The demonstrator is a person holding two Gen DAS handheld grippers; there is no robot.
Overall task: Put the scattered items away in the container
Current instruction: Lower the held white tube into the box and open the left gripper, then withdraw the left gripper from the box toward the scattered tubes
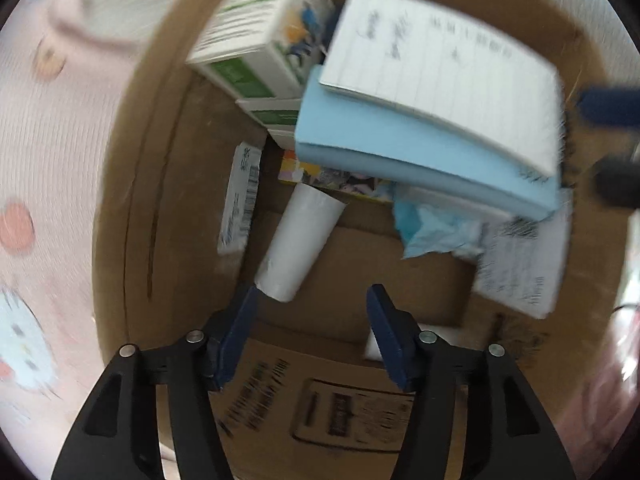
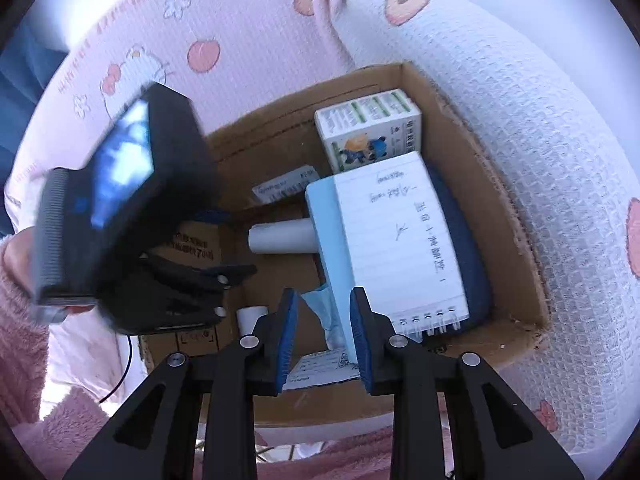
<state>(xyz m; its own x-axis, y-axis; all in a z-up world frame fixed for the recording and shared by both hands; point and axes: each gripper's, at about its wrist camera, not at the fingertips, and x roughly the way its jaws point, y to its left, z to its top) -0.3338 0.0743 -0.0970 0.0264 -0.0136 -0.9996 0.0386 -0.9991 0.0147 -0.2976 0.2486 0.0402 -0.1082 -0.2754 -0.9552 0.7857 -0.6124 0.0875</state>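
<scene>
Container: one cardboard box (image 2: 516, 216) on a pink cartoon-print bedsheet (image 2: 224, 12); one white waffle-knit blanket (image 2: 540, 128) along its 3 o'clock side.
Left gripper (image 1: 312, 296): fingers wide apart, nothing between them, hovering over the box floor; white paper roll (image 1: 298, 240) lies just past its left fingertip at 11 o'clock.
Right gripper (image 2: 323, 298): fingers moderately apart, gripping nothing; light blue book edge (image 2: 336, 264) lies in the gap below.
Inside box, counted: two green-and-white cartons (image 1: 260, 36); one spiral notepad (image 2: 396, 236) stacked on the blue book; one roll; one crumpled blue wrapper (image 1: 436, 228); one printed sheet (image 1: 524, 268) at 4 o'clock; one colourful flat card (image 1: 332, 178).
</scene>
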